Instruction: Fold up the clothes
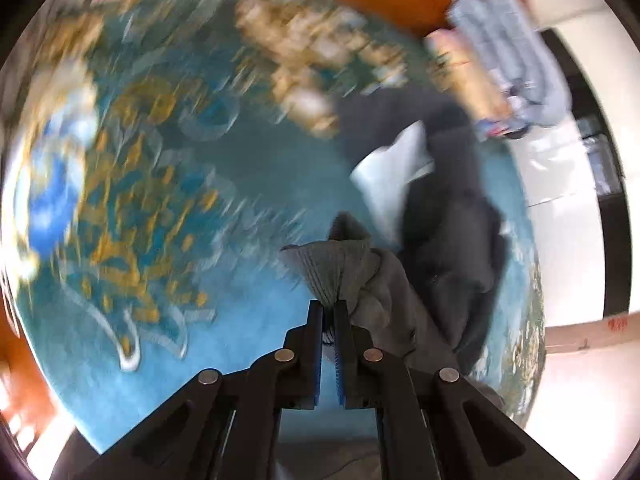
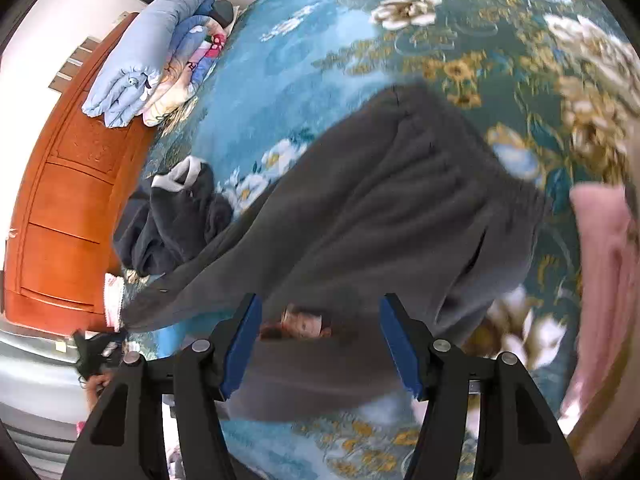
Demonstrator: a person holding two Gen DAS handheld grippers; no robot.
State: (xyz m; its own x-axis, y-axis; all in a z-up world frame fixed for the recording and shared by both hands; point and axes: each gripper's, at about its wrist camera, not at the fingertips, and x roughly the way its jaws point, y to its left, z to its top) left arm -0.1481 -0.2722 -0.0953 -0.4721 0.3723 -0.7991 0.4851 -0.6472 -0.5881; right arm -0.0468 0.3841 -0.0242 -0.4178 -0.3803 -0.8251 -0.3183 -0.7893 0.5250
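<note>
A grey garment (image 2: 380,200) lies spread over the blue floral bedspread (image 2: 320,60). My right gripper (image 2: 322,340) hangs open just above its near edge, blue pads wide apart, with a small patch on the cloth showing between them. My left gripper (image 1: 330,306) is shut on the ribbed grey hem (image 1: 332,268) of the grey garment, and the cloth trails off to the right of the fingers. The left wrist view is blurred by motion.
A dark navy garment with white lining (image 2: 176,216) (image 1: 440,208) sits crumpled on the bed. A folded pale-blue quilt (image 2: 148,52) (image 1: 508,40) rests by the orange wooden headboard (image 2: 60,200). Pink cloth (image 2: 608,280) lies at the right edge. A lace-cuffed sleeve (image 2: 114,300) shows at left.
</note>
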